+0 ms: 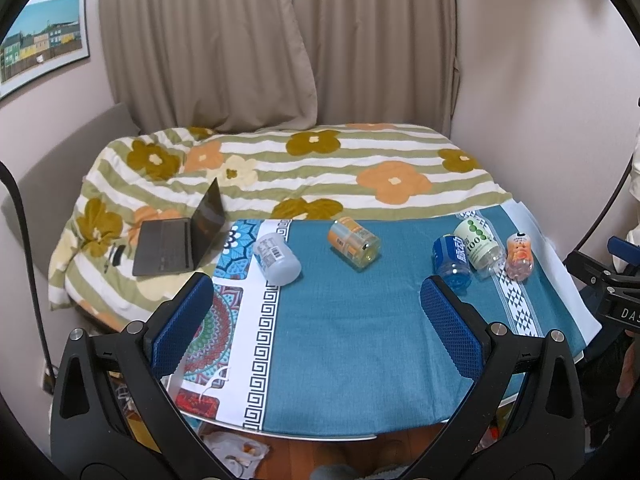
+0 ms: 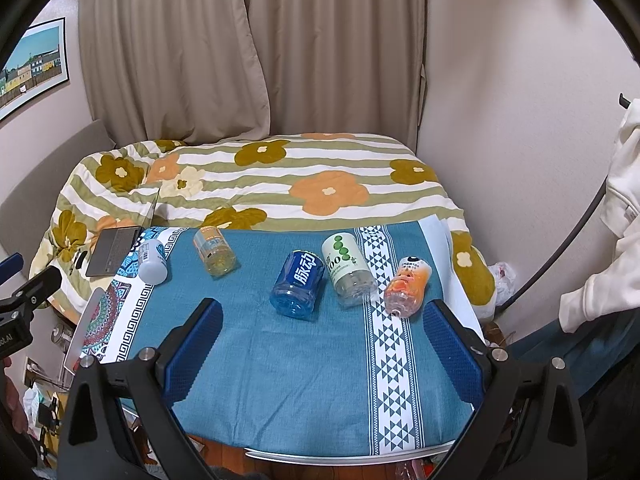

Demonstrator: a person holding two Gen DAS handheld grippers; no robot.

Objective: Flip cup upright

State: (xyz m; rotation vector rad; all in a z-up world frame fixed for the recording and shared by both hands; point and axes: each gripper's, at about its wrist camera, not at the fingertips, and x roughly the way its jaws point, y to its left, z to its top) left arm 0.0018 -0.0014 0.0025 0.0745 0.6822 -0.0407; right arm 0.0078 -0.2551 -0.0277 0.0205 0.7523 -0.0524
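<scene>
Several plastic cups lie on their sides on the blue tablecloth (image 1: 340,320): a frosted white cup (image 1: 277,258) (image 2: 152,261), an orange-labelled cup (image 1: 354,244) (image 2: 214,251), a blue cup (image 1: 451,263) (image 2: 298,284), a white-and-green cup (image 1: 480,243) (image 2: 347,270) and a peach cup (image 1: 519,257) (image 2: 408,286). My left gripper (image 1: 316,288) is open and empty, hovering above the near part of the table. My right gripper (image 2: 324,312) is open and empty, below the blue cup.
An open laptop (image 1: 180,240) sits on the flowered quilt (image 1: 300,168) behind the table. Curtains (image 1: 280,40) hang at the back. The round table's front edge (image 1: 300,436) is near. A white garment (image 2: 616,240) hangs at the right.
</scene>
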